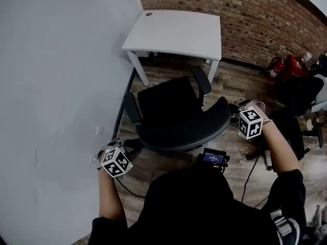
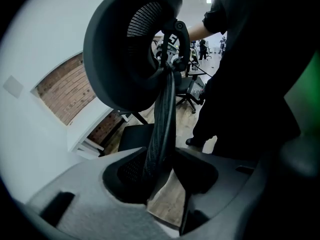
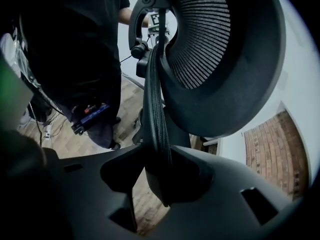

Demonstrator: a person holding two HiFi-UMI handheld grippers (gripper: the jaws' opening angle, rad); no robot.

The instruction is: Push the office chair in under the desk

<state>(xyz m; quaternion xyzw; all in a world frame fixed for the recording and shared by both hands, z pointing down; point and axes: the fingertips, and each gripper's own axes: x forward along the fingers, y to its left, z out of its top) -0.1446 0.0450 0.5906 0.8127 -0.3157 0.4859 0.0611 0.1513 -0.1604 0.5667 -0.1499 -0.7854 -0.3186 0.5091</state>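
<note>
Between the fingers (image 2: 200, 171) of the left gripper (image 2: 162, 179) runs the left edge of the backrest (image 2: 132, 44) of the office chair (image 1: 171, 106), and the pads clamp it at a middling width; between the fingers (image 3: 192, 176) of the right gripper (image 3: 155, 176) runs the backrest's right edge, clamped in the same manner; both grippers point steeply down, and the mesh of the backrest curves away above each pair of jaws. Outward from the grip, the head view shows a marker cube on each side of the backrest, the left one (image 1: 116, 162) low at the picture's left, the right one (image 1: 250, 122) higher at its right, with the person's forearms behind them. The chair stands on the wooden floor (image 1: 240, 86) with its seat (image 1: 166, 98) turned toward the white desk (image 1: 173, 32); the seat's front is near the desk's front edge but not under the top, and the armrest (image 1: 202, 80) lies close to a desk leg. The desk sits in the corner between a white wall (image 1: 56, 75) on the left and a brick wall (image 1: 245, 14) behind; red fire extinguishers (image 1: 286, 68) stand by the brick wall to the right, near another dark chair (image 1: 301, 93).
</note>
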